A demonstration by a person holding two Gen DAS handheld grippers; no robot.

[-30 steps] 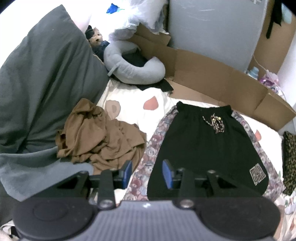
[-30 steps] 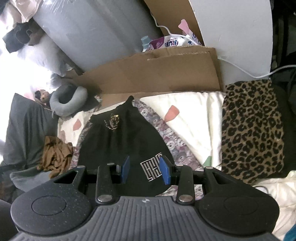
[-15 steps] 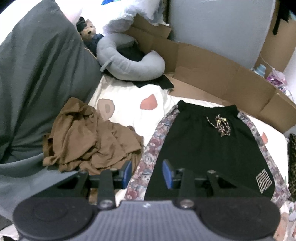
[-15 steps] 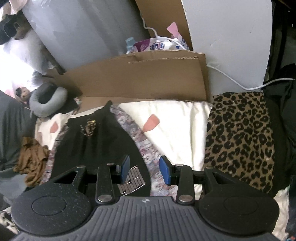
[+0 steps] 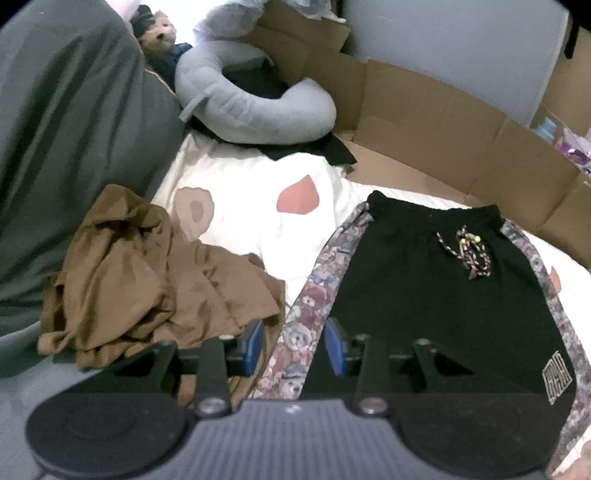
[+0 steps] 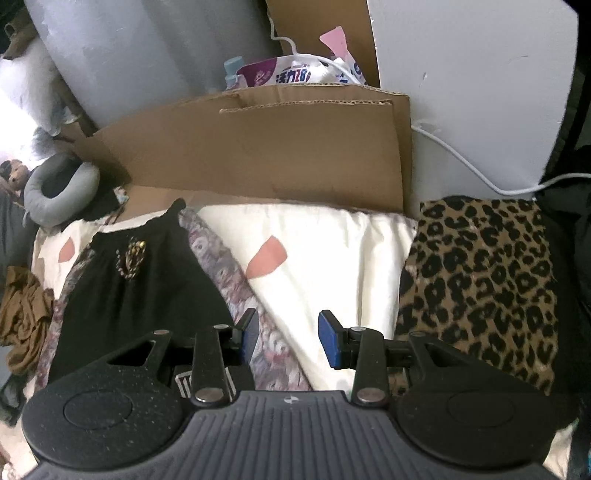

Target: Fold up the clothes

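One pair of black shorts (image 5: 436, 295), one crumpled brown garment (image 5: 147, 273) and one leopard-print cloth (image 6: 480, 280) lie on one white blanket (image 6: 332, 251). There is one grey neck pillow (image 5: 255, 110), one teddy bear (image 5: 157, 35) and two grippers.

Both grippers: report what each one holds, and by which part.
Nothing is held. The left gripper is open above the floral side stripe of the black shorts; the right gripper is open over the shorts' other edge and the sheet.

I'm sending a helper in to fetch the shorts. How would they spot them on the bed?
On the cream bedsheet with pink patches, in front of the brown cardboard panels, lie flat black drawstring shorts. Unlike the crumpled brown garment beside them, they have floral teddy-bear side stripes and a braided waist cord.
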